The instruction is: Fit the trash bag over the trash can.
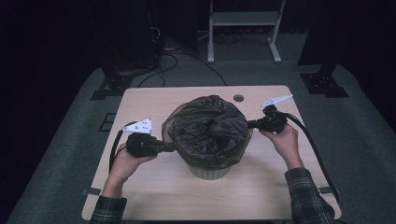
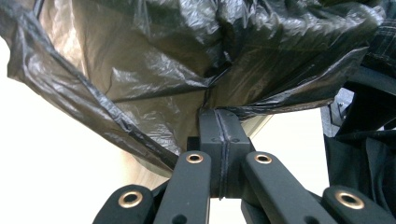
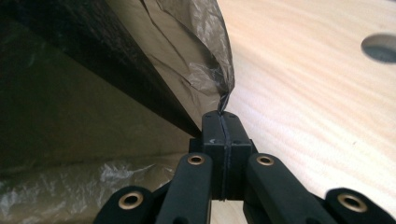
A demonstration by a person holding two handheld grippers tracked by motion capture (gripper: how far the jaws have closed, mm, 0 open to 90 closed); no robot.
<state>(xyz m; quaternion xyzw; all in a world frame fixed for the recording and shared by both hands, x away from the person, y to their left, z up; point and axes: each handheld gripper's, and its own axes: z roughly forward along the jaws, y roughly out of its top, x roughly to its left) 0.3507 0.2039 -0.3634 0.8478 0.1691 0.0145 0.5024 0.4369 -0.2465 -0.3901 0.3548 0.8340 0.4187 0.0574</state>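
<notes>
A person is standing at the near edge of a pale wooden table, stretching a dark, thin plastic bag over a small pale bin that is sitting near the middle of the tabletop. The bag is spreading wider than the bin and hiding its top, with crumpled film bunching in the centre, so I judge the two grips are placed on opposite sides to pull the mouth open and settle it around the rim. The left gripper is pinching the bag's edge on the left side; its jaws are pressed flat together with a fold of film caught between them, and the plastic is fanning out taut from that point. The right gripper is doing the same on the far right side, jaws closed on a thin twist of the bag's hem just above the wood. The left hand is reaching in low, forearm angling up from the bottom edge, the tool pointing right toward the bin. The right hand is held farther forward, wrist cocked inward, the tool pointing left.
</notes>
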